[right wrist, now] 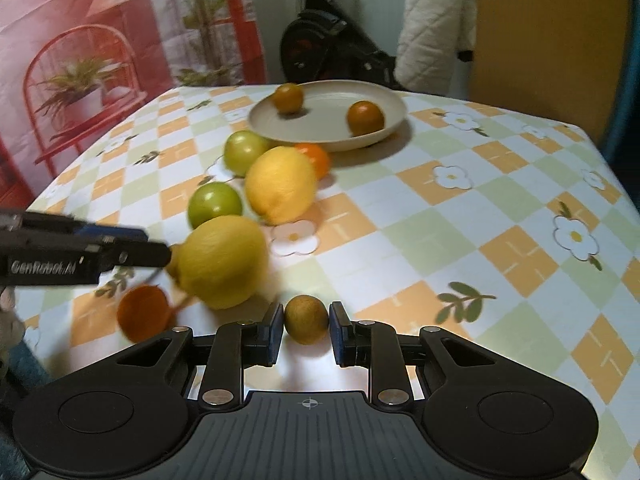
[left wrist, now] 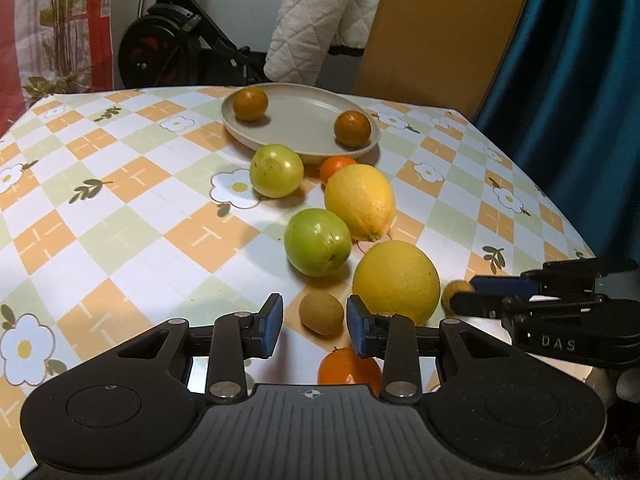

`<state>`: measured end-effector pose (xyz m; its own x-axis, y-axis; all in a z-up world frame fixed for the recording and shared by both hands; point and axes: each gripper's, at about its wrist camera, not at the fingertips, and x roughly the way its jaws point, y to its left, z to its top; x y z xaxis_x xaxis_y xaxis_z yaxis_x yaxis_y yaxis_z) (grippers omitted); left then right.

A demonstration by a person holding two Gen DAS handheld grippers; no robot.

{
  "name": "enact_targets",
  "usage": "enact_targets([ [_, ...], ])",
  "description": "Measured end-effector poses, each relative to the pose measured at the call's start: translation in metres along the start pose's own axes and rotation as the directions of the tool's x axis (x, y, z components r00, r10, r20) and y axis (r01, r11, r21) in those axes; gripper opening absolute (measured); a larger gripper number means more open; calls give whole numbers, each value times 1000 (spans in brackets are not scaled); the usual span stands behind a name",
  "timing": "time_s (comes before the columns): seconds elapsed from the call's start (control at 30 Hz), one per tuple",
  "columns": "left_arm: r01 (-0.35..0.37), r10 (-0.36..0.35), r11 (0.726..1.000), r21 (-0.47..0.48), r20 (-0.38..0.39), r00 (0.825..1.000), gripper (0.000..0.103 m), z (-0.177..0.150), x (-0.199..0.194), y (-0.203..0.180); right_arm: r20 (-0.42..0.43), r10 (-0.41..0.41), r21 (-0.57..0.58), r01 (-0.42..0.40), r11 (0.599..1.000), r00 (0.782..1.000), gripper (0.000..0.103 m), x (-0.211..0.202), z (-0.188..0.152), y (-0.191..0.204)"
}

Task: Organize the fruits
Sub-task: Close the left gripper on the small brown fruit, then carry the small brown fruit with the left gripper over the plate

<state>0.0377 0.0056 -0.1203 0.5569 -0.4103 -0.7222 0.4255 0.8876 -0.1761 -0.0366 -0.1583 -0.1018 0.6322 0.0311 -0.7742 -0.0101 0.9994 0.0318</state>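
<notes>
The right gripper (right wrist: 306, 330) had its fingers clamped on a small brown kiwi-like fruit (right wrist: 306, 319) at the near counter (right wrist: 460, 216) edge; left gripper (left wrist: 315, 326) narrow, empty. Next, probably lifting it toward the far plate (right wrist: 320, 128).

- Your left gripper (left wrist: 314, 325) has its blue pads apart, and the small brown oval kiwi (left wrist: 321, 313) lies between them, not touched.
- Your right gripper (left wrist: 464, 294) reaches in from the right, beside the round yellow lemon (left wrist: 396, 282).
- The beige round plate (left wrist: 300, 124) holds two dark orange fruits (left wrist: 250, 103).
</notes>
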Motion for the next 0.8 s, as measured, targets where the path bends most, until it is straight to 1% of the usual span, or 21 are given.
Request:
enact_targets([
  [0.1, 13, -13, 999, -36, -15, 1000, 37, 2, 7, 4, 8, -5, 6, 5, 1000, 1000, 22, 2, 0, -1],
  [0.23, 22, -23, 998, -60, -21, 999, 37, 3, 14, 7, 13, -7, 11, 7, 1000, 1000, 22, 3, 0, -2],
  [0.37, 23, -25, 999, -47, -31, 999, 37, 2, 19, 4, 19, -11, 21, 10, 1000, 1000, 22, 3, 0, -4],
  [0.4, 25, -26, 999, -43, -35, 999, 36, 2, 20, 3, 21, -11, 22, 11, 1000, 1000, 22, 3, 0, -5],
  [0.43, 28, -29, 999, -42, -37, 999, 30, 1, 20, 3, 23, -12, 21, 12, 1000, 1000, 22, 3, 0, -4],
  [0.47, 26, -28, 999, -40, -36, 999, 27, 1, 20, 3, 24, -12, 21, 12, 1000, 1000, 22, 3, 0, -4],
  [0.53, 11, -12, 999, -31, -29, 1000, 27, 0, 20, 3, 27, -11, 23, 11, 1000, 1000, 22, 3, -1, -5],
  [0.8, -7, 8, 999, -45, 24, 1000, 27, 4, 8, 7, 37, -8, 32, 7, 999, 999, 22, 3, 0, -7],
])
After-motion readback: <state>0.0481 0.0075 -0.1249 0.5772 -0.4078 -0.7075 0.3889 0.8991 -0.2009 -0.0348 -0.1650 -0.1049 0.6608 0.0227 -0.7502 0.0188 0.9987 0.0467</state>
